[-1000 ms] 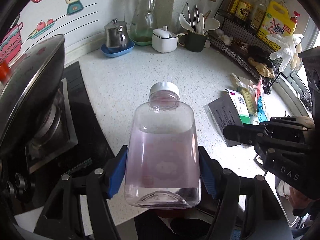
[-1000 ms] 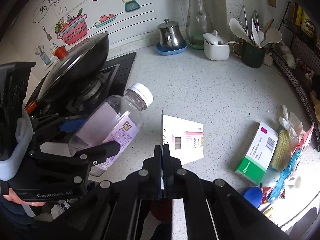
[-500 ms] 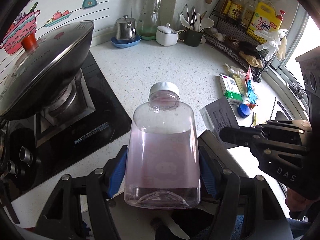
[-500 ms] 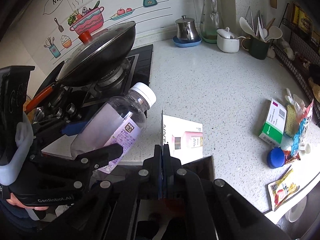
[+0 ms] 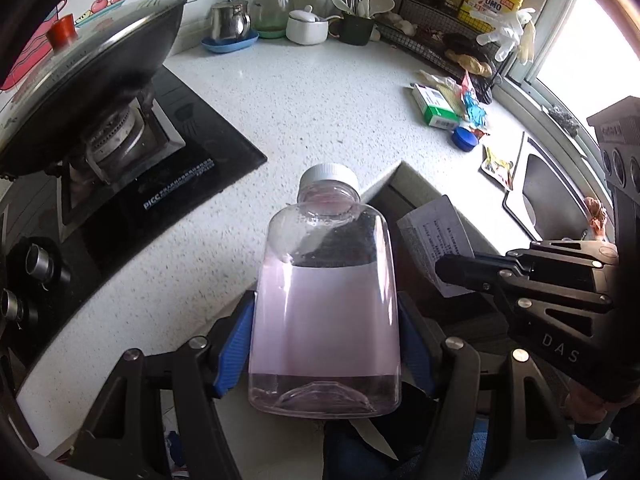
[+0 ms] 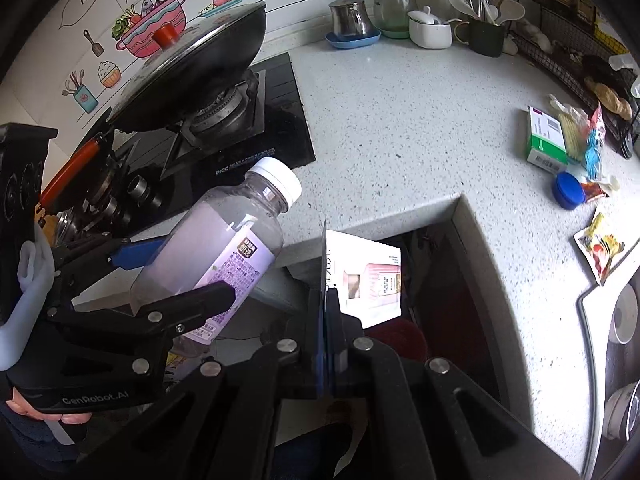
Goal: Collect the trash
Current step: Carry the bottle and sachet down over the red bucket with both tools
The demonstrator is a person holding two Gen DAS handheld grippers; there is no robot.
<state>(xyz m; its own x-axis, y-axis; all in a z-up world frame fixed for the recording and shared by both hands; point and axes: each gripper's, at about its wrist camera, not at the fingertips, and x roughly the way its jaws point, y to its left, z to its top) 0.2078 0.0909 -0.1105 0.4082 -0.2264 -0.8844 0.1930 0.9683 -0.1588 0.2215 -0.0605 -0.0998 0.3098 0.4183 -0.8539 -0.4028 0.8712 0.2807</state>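
While your left gripper (image 5: 324, 344) clamps the bottle (image 5: 325, 300) and your right gripper (image 6: 326, 312) pinches the flat carton (image 6: 368, 276) edge-on, a careless tilt could slip either one.

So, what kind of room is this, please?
Most likely a home kitchen. A lidded wok sits on a gas hob set in a speckled counter, with a mug of cooking utensils by the wall and a sink at the right.

Black hand-held gripper (image 5: 324, 344) frames with silver screws, blue ribbed pads (image 5: 234, 350), white "DAS" and "GenRobot.AI" lettering.
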